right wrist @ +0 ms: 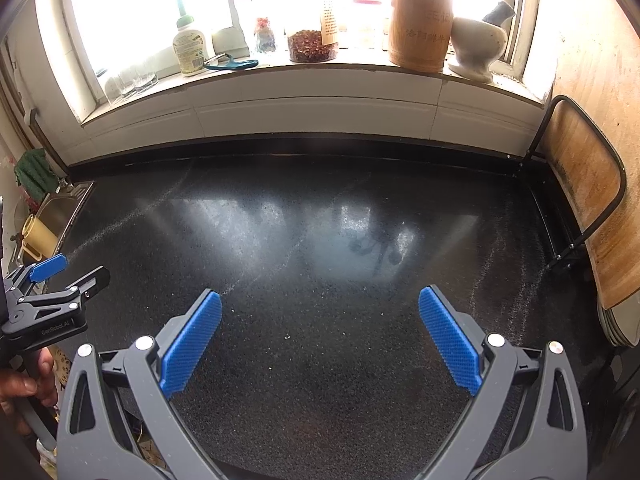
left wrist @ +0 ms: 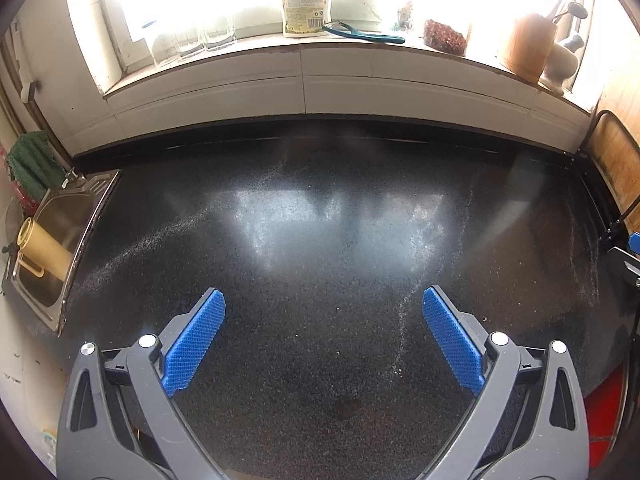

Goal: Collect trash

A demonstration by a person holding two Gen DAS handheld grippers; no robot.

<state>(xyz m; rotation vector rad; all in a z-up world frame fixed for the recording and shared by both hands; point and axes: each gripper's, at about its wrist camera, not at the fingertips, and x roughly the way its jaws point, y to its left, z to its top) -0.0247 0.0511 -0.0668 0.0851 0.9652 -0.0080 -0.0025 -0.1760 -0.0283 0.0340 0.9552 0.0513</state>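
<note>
My left gripper (left wrist: pixel 323 298) hangs open over a dark speckled countertop (left wrist: pixel 320 240), nothing between its blue pads. My right gripper (right wrist: pixel 320 300) is open too, over the same countertop (right wrist: pixel 320 360). In the right wrist view the left gripper (right wrist: pixel 82 272) shows at the left edge, held by a hand (right wrist: pixel 24 380). Only tiny pale crumbs (right wrist: pixel 287 336) and faint dusty streaks lie on the surface. No larger piece of trash is in view.
A steel sink (left wrist: pixel 60 220) with a yellow cup (left wrist: pixel 44 250) lies at the left. The windowsill holds a bottle (left wrist: pixel 306 8), glasses (left wrist: pixel 192 42), a teal peeler (left wrist: pixel 364 34), a jar (right wrist: pixel 312 44), a wooden utensil holder (right wrist: pixel 420 28) and a mortar (right wrist: pixel 476 48). Wooden boards (right wrist: pixel 580 192) lean at the right.
</note>
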